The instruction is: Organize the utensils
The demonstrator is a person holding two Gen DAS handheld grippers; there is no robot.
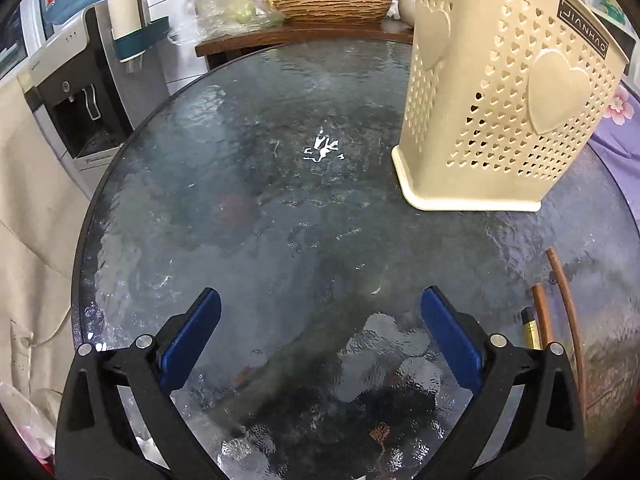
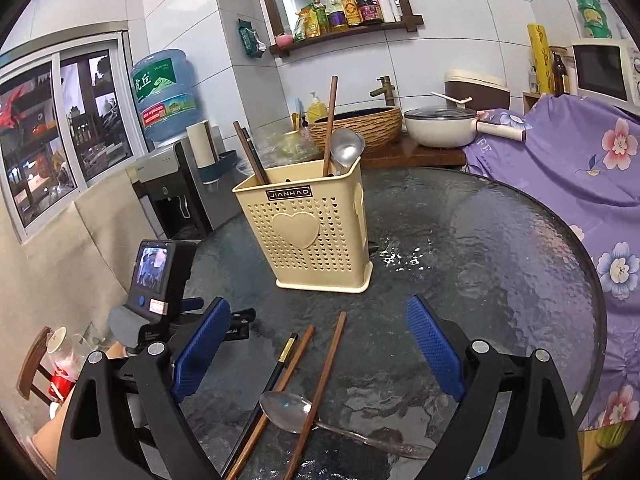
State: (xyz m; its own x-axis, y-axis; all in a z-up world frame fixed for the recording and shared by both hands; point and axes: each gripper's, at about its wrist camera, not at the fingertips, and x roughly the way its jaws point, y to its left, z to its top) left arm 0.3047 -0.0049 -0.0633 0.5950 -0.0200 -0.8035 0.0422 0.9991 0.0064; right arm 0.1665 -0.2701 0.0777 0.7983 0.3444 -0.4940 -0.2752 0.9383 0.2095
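Dark rippled glass table [image 2: 500, 240] fills both views, with a water dispenser [image 1: 76, 92] by the wall at its left edge and a woven basin [image 2: 360, 124] on the counter behind.

At the left, the left gripper [image 1: 320, 336] tilts steeply down over bare glass, its blue pads [image 1: 192, 336] spread wide with nothing between them. In the right wrist view its camera body [image 2: 154, 276] shows at the table's left edge.

Toward the middle, the cream perforated utensil holder [image 2: 316, 220] stands upright on the table, a raised heart on its face. Wooden sticks, probably chopsticks, and a metal ladle [image 2: 348, 148] stand inside it.

Nearer, the right gripper [image 2: 320, 348] points at a shallower slant, fingers wide apart, above the loose utensils without touching them: a black chopstick [image 2: 284, 360], two brown chopsticks [image 2: 324, 376] and a metal spoon [image 2: 288, 408] lying flat, one brown chopstick crossing the spoon's bowl. In the left wrist view these chopstick ends lie just right of that gripper.
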